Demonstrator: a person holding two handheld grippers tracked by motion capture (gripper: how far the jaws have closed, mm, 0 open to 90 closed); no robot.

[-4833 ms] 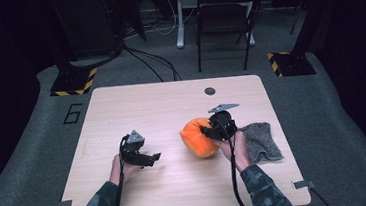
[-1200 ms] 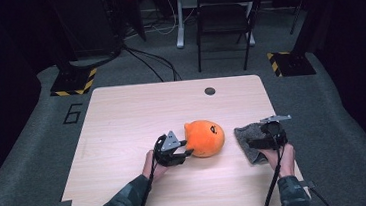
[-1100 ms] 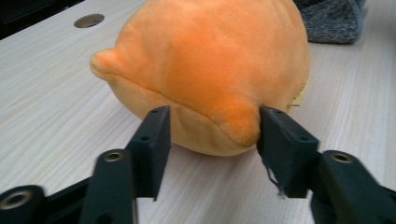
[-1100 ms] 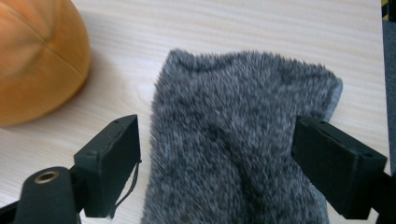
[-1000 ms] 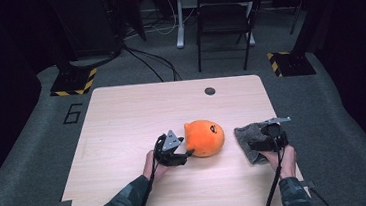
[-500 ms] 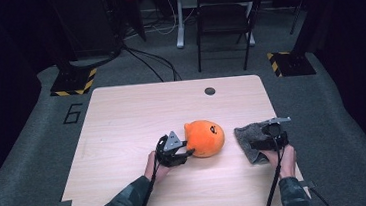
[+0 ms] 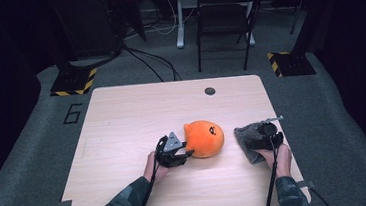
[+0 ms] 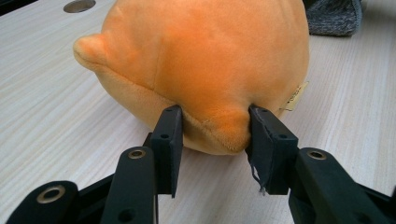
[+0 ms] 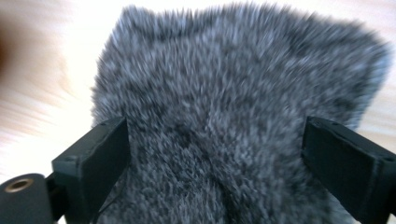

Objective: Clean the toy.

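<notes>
A round orange plush toy [image 7: 205, 138] [image 8: 205, 60] lies on the light wood table [image 7: 132, 117]. My left gripper [image 7: 188, 152] [image 8: 215, 116] is at its left side. Its jaws have just been closing, and both pads now pinch a fold of the plush. A grey furry cloth [image 7: 247, 145] [image 9: 233, 84] [image 8: 334, 16] lies to the right of the toy. My right gripper [image 7: 260, 134] [image 9: 215, 130] hovers low over the cloth. Its jaws have just been opening and stand wide apart, with the fur between them.
A round cable hole [image 7: 210, 91] [image 8: 79, 5] sits near the table's far edge. A black folding chair [image 7: 224, 19] and cables stand on the floor beyond the table. Bare tabletop stretches to the left and far side.
Several seconds ago the right gripper was at the plush and the left was apart. Since then the left has closed on the plush and the right has sunk onto the cloth.
</notes>
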